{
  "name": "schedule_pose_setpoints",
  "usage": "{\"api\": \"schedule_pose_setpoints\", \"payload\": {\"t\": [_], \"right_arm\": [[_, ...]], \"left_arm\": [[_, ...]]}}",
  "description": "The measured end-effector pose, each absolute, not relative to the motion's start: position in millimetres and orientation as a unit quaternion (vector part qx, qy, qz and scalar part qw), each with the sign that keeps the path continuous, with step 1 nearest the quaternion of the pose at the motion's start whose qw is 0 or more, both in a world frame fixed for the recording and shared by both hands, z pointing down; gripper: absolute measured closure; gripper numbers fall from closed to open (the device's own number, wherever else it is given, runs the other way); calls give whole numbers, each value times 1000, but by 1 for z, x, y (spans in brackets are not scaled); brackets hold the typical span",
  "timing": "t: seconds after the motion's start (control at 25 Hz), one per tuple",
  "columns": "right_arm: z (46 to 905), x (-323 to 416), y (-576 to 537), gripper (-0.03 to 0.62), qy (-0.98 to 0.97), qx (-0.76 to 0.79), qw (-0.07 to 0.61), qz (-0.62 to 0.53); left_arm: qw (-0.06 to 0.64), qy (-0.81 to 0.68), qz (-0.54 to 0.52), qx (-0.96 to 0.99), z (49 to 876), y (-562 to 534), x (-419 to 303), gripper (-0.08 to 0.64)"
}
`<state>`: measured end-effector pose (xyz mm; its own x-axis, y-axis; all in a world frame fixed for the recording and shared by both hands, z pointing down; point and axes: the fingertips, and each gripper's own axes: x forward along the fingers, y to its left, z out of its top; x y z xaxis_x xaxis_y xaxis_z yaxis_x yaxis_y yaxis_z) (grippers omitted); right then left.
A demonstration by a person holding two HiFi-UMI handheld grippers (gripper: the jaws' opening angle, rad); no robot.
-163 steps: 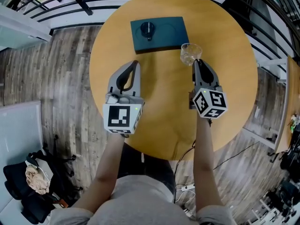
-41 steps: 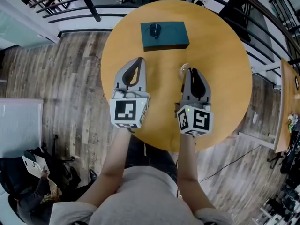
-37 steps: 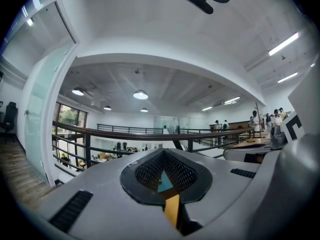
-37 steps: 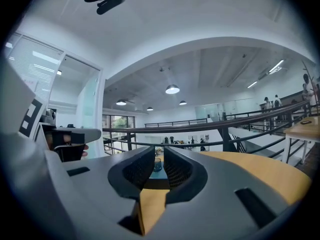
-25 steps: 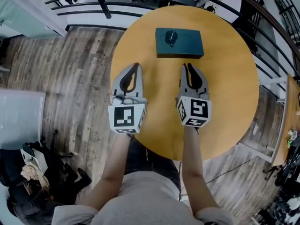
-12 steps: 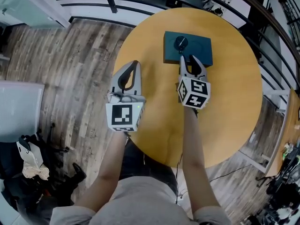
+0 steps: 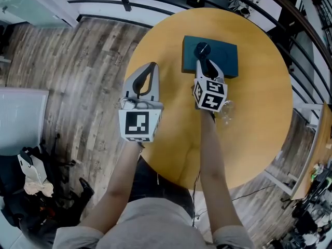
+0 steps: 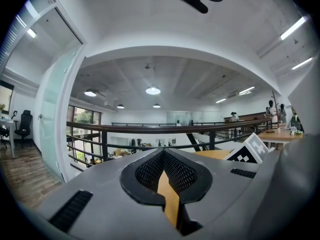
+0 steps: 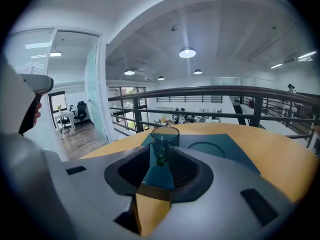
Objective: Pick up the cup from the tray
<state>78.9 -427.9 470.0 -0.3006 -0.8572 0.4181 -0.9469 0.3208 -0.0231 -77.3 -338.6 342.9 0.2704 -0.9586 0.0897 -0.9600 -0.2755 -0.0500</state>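
Observation:
A dark teal tray [image 7: 223, 56] lies at the far side of the round wooden table [image 7: 259, 92]. A dark translucent cup [image 7: 201, 49] stands upright on the tray's left part. My right gripper [image 7: 203, 61] points at it, tips just short of it. In the right gripper view the cup [image 9: 165, 134] stands straight ahead of the right gripper [image 9: 161, 156]. Its jaws have just been opening and stand open, with nothing pressed between them. My left gripper [image 7: 152, 65] hovers over the table's left edge, shut and empty.
A clear glass [image 7: 226, 109] stands on the table just right of my right wrist. The tray has an empty round recess [image 9: 206, 149] to the cup's right. A black railing [image 9: 210, 91] runs behind the table, with wooden floor [image 7: 78, 61] to the left.
My right gripper has moved forward and down to the tray, up to the dark cup. The clear glass seen at its tips earlier now stands on the table. The left gripper has shifted slightly.

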Motion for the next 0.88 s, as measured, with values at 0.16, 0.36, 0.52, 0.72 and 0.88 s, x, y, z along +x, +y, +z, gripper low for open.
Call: {"api": "schedule_pose_setpoints", "payload": {"t": [0.16,0.36,0.52,0.72,0.88], "right_arm": [[476,80,-433,488,-792,570,172,138],[479,78,-436,488,-788,575,168,142],[483,74,-440,488,-786,576,171,145],[488,78,-440,541,-778,587,171,147],[486,79,-440,552,-777,589,176,133]], "left_arm": [[5,-598,53,799,344,-346,-71,555],[5,-598,54,800,345,-356,-69,555],[4,-599,52,799,344,-361,-70,555],[9,-600,54,798,349,-361,-72,555],[11,-600,56,798,351,-360,-73,555]]}}
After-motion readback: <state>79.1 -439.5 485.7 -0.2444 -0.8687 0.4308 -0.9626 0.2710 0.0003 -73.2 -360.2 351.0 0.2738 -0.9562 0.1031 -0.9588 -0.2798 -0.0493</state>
